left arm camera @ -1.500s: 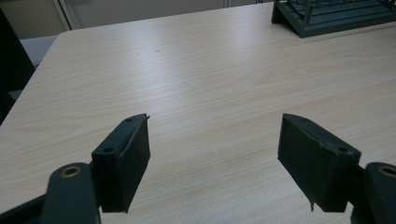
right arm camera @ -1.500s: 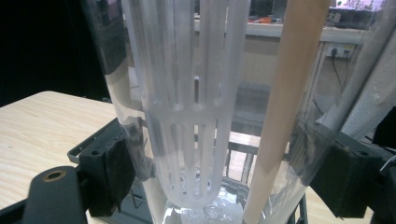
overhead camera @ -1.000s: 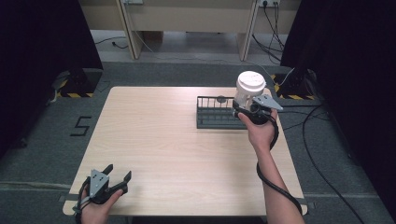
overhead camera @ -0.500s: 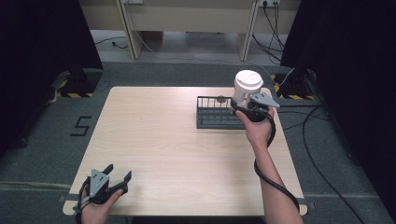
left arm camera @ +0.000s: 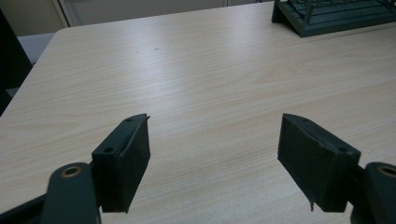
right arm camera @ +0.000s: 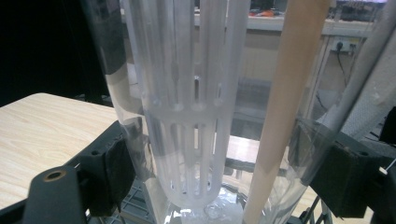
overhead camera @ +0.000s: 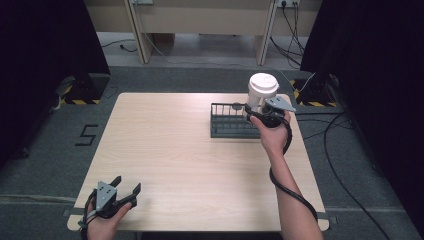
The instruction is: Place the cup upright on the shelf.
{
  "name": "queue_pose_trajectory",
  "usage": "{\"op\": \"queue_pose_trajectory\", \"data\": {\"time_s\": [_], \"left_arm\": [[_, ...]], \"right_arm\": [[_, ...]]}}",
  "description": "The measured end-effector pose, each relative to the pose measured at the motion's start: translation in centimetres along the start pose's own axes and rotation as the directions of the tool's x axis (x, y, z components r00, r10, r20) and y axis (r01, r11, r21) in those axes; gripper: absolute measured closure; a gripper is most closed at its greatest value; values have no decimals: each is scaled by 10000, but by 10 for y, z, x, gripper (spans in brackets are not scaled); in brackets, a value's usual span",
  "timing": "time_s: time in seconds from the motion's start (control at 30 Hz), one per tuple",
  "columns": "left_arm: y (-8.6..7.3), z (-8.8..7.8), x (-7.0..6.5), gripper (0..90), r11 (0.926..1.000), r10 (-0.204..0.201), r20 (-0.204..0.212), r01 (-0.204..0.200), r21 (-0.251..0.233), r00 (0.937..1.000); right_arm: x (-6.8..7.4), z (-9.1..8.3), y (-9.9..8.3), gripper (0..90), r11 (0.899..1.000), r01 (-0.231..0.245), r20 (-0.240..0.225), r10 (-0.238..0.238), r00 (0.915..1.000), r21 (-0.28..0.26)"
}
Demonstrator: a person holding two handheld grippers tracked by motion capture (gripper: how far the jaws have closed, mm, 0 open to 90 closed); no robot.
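A clear plastic bottle with a white lid [overhead camera: 261, 90] and a white slotted insert [right arm camera: 196, 116] is held upright over the right end of a dark wire rack [overhead camera: 229, 121]. My right gripper [overhead camera: 260, 116] is shut on the bottle, its pads [right arm camera: 112, 170] pressed on both sides of the clear wall. At the table's near left corner my left gripper [overhead camera: 122, 190] rests open, and its wide-apart jaws in the left gripper view [left arm camera: 215, 154] have only bare tabletop between them.
The light wooden table [overhead camera: 175, 150] is bare between the grippers. The rack's corner [left arm camera: 327, 18] lies far ahead of the left gripper. Black cables [overhead camera: 345, 165] trail over the floor at right. Behind the table stand desk legs [overhead camera: 142, 35].
The right gripper has carried the bottle slightly left and forward, nearer the rack's right end. The left gripper has stayed put.
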State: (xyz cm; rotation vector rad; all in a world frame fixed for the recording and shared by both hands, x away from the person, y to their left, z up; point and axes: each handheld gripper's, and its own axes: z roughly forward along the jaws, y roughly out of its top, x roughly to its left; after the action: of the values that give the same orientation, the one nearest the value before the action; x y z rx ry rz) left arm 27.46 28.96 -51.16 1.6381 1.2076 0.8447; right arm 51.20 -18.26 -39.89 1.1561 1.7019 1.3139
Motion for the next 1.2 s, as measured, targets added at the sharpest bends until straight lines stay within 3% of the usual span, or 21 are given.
{"op": "queue_pose_trajectory", "data": {"time_s": [1.2], "left_arm": [[-1, 0, 1, 248, 9999, -103, 70, 103, 0, 9999]], "right_arm": [[2, 38, -2, 189, 9985, -288, 121, 283, 9995, 461]]}}
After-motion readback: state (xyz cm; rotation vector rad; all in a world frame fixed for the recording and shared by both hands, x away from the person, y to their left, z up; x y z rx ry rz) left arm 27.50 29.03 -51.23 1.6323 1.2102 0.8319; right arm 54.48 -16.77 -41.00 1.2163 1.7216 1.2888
